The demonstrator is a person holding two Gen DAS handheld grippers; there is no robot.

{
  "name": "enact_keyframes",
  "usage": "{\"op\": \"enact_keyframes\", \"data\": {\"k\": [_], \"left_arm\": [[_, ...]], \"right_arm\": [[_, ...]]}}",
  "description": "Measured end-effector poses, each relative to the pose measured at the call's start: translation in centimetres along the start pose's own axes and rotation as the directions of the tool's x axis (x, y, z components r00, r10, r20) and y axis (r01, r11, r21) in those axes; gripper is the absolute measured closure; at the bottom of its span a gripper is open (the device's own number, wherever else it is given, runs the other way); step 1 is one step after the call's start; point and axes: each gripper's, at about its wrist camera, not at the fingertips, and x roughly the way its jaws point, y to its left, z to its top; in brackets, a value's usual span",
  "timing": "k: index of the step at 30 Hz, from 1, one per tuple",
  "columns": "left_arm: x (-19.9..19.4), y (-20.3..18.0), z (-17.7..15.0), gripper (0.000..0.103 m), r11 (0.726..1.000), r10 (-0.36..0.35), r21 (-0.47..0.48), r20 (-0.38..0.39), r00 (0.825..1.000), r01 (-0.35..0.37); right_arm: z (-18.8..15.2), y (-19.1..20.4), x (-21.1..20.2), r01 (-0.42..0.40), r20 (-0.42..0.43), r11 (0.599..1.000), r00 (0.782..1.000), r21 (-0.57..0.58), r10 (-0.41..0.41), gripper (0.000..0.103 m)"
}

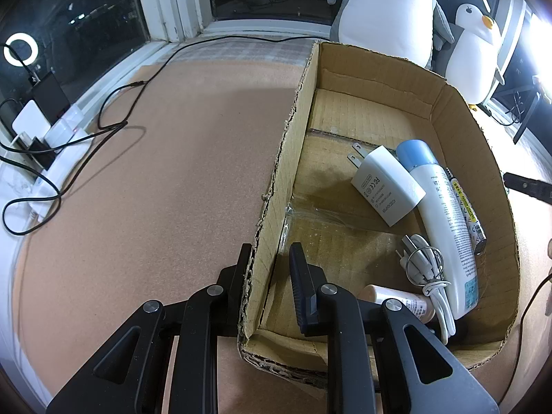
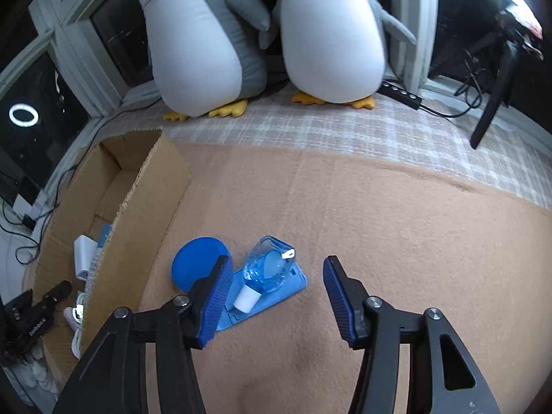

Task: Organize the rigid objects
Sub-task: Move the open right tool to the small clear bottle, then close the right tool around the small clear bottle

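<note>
My left gripper (image 1: 269,262) is shut on the left wall of an open cardboard box (image 1: 459,110). In the box lie a white charger (image 1: 386,186), a white bottle with a blue cap (image 1: 445,214), a thin tube with a yellow label (image 1: 471,217), a coiled white cable (image 1: 427,269) and a small beige bottle (image 1: 396,302). My right gripper (image 2: 277,258) stands open over the brown mat. Between its blue pads (image 2: 217,296), a clear blue bottle with a white cap (image 2: 265,272) lies on a flat light-blue piece (image 2: 293,284). A blue round disc (image 2: 193,262) lies beside it, near the box (image 2: 138,207).
Two plush penguins (image 2: 200,45) (image 2: 331,34) sit at the back on a checked cloth. A power strip with plugs and black cables (image 1: 51,138) lies along the window sill at the left. A black stand (image 2: 493,103) and cables are at the right.
</note>
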Motion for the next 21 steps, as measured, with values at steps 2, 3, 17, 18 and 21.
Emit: {"op": "enact_keyframes", "data": {"k": [2, 3, 17, 18, 21], "left_arm": [[0.0, 0.0, 0.0, 0.084, 1.0, 0.0, 0.0, 0.0, 1.0, 0.0], [0.0, 0.0, 0.0, 0.084, 1.0, 0.0, 0.001, 0.0, 1.0, 0.0], [0.0, 0.0, 0.0, 0.084, 1.0, 0.001, 0.001, 0.0, 1.0, -0.001], [0.0, 0.0, 0.0, 0.084, 1.0, 0.001, 0.001, 0.0, 1.0, -0.001], [0.0, 0.0, 0.0, 0.084, 1.0, 0.001, 0.001, 0.0, 1.0, -0.001]], "right_arm": [[0.0, 0.5, 0.6, 0.027, -0.017, 0.999, 0.999, -0.024, -0.028, 0.063], [0.0, 0.5, 0.8, 0.033, -0.023, 0.999, 0.999, -0.029, -0.034, 0.066], [0.3, 0.6, 2.1, 0.048, -0.056, 0.995, 0.997, -0.085, -0.053, 0.072], [0.5, 0.4, 2.1, 0.047, -0.056, 0.996, 0.997, -0.082, -0.051, 0.073], [0.5, -0.1, 2.0, 0.025, -0.053, 0.997, 0.998, -0.068, -0.029, 0.073]]}}
